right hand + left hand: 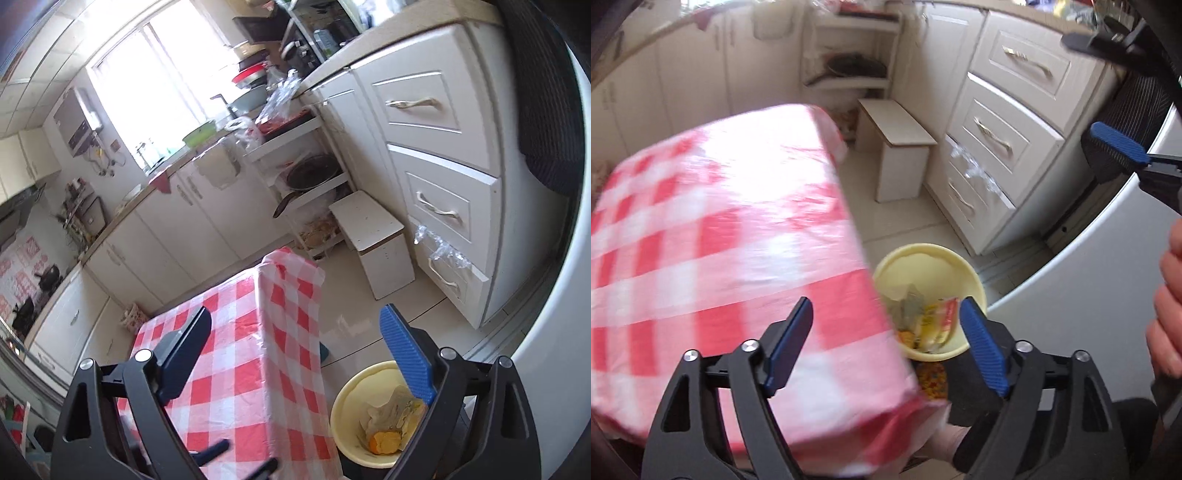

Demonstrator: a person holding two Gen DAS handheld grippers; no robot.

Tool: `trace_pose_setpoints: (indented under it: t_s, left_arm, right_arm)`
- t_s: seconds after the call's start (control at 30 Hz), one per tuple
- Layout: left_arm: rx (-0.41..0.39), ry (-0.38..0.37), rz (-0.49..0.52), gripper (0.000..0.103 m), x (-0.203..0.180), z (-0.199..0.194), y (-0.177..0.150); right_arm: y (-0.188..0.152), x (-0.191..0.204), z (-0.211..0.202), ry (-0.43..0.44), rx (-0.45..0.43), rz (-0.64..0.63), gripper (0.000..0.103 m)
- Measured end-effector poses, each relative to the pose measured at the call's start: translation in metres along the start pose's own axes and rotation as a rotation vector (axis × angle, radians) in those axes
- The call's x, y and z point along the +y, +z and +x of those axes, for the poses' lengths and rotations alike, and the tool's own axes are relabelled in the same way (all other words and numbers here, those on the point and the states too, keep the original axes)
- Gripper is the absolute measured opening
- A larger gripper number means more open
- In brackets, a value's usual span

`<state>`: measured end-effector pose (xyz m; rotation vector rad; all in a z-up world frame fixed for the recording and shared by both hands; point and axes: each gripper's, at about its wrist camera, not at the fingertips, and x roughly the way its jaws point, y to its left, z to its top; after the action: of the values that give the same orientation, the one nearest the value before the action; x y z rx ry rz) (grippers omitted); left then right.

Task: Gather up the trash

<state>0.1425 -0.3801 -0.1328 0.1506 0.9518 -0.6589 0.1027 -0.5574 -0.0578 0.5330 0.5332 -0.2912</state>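
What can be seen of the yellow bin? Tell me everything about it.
The yellow bin is a round, pale yellow, plastic-looking container with an open top and no lid in view. It stands upright on the tiled floor, close beside the checked table; contact cannot be judged. Inside lie crumpled wrappers and something orange. Neither gripper touches it; both are open above it.

We see a table [236, 354] under a red-and-white checked cloth [713, 236]; its top shows only cloth. On the tiled floor [354, 325], just beside the table's edge, stands a yellow bin [347, 402] with wrappers [934, 321] inside. A white stool [376, 240] stands farther off.
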Motion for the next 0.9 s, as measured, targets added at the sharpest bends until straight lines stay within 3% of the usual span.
trace_pose_setpoints:
  t_s: [0.2, 0.43, 0.67, 0.9]
  left_arm:
    - [-0.113, 0.164, -0.054, 0.091, 0.065, -0.094, -0.024]
    - [-0.191, 0.307, -0.167, 0.094, 0.137, -0.182, -0.073]
    - [-0.241, 0.360, -0.182, 0.095, 0.165, -0.239, -0.115]
    - [-0.301, 0.387, -0.156, 0.095, 0.160, -0.279, -0.135]
  right_arm:
    - [-0.036, 0.073, -0.032, 0.024, -0.071, -0.193, 0.096]
    - [-0.122, 0.137, -0.058, 0.064, -0.087, -0.377, 0.096]
    - [-0.152, 0.170, -0.108, 0.106, -0.168, -0.440, 0.096]
    - [-0.162, 0.194, -0.152, 0.128, -0.140, -0.471, 0.096]
